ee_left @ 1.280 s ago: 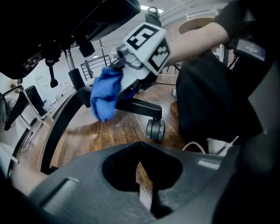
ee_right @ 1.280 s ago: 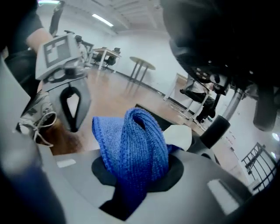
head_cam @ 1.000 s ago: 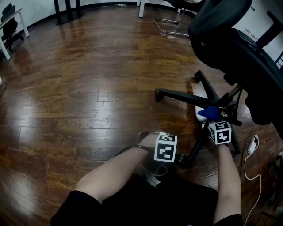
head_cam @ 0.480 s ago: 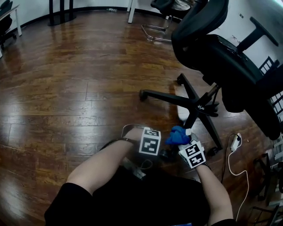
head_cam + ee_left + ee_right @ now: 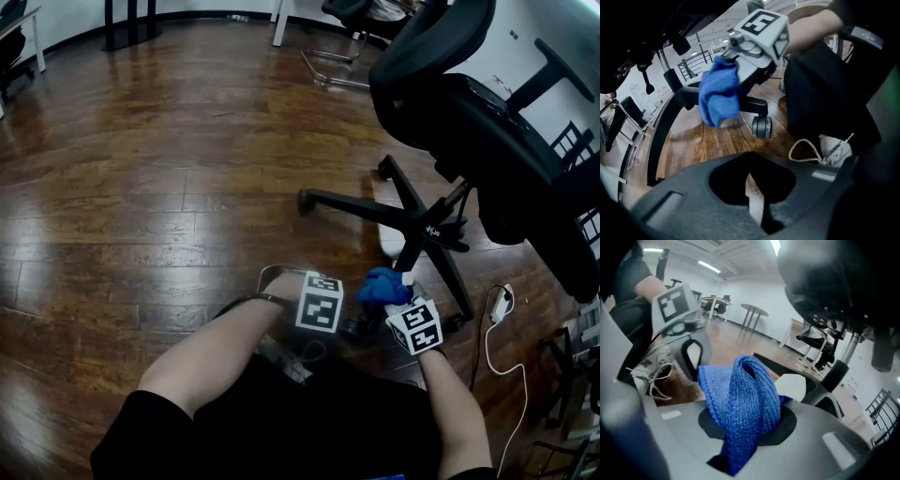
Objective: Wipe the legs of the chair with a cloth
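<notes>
At the chair's near leg (image 5: pixel 409 253), by its caster: blue cloth (image 5: pixel 379 284), clamped in right gripper (image 5: pixel 394 302). Left gripper (image 5: pixel 330 311) just beside, jaws closed, empty.

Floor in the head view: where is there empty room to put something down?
The wide wooden floor left of the chair legs, up to the far black stand, is bare. It is crowded by the chair's base, where the right tongs hold the blue cloth, and by the white plug to its right.
</notes>
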Demonstrator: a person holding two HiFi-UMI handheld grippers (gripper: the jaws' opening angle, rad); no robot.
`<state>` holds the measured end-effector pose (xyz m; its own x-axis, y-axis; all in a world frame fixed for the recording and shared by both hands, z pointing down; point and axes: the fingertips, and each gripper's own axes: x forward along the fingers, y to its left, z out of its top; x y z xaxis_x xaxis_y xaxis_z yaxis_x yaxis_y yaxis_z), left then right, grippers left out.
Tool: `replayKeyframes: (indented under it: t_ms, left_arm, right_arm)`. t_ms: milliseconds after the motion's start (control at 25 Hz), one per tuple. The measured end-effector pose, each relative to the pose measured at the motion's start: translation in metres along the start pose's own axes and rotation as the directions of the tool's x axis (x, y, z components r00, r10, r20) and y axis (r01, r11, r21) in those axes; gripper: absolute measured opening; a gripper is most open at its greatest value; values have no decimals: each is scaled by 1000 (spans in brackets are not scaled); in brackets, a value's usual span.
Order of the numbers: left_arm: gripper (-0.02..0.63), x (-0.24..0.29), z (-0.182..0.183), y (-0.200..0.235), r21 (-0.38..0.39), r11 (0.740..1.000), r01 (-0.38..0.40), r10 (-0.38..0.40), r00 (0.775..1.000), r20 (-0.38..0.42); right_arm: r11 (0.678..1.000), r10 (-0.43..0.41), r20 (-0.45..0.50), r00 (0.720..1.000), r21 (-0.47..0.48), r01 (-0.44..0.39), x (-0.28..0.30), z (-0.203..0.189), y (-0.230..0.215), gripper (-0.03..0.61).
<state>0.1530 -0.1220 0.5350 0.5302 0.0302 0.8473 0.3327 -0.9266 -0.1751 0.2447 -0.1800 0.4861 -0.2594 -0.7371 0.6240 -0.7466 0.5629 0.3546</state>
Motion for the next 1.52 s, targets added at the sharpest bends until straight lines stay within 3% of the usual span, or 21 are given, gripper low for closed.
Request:
replayKeyframes:
  t_ms: [320,520,600,800,960,1120,1240,1360,1520]
  left_arm:
    - [2,18,12,-5,-14,998,66,-65,996,61]
    - [2,20,5,-2,-8,998,61,-60,997,54]
    - [2,20,1,-3,3,998,55,-55,998,24]
    - [2,13,-12,-5,18,999,29,-28,997,-70]
    - [2,8,-10,-3,61,998,3,2,997,-78]
    - [2,4,-8,-5,65,998,1,4,997,-73]
    - [2,3,-2,-4,56,998,2,0,999,-43]
    - [2,5,2,-5,45,999,20,-20,1000,-6]
    - [2,16,4,-7,36,998,54,-54,998,10]
  right_arm:
    - [967,-229,-14,973,114,229,37,23,-142,91]
    - [955,-278,14,960,112,275,36,25,-145,89]
    - [965,-249,18,968,90,246,26,21,-121,89]
    - [999,-36,-15,999,-17,36,-1,3,-22,89]
    - [987,134,-62,989,-77,-138,-26,-10,56,90]
    - [976,183,-55,982,-114,-188,-37,-16,82,93]
    - [989,138,-22,990,-55,-139,-26,-13,46,92]
    - [999,20,16,1000,41,-20,-7,-2,-18,91]
    - [982,-143,26,989,128,139,19,15,-104,89]
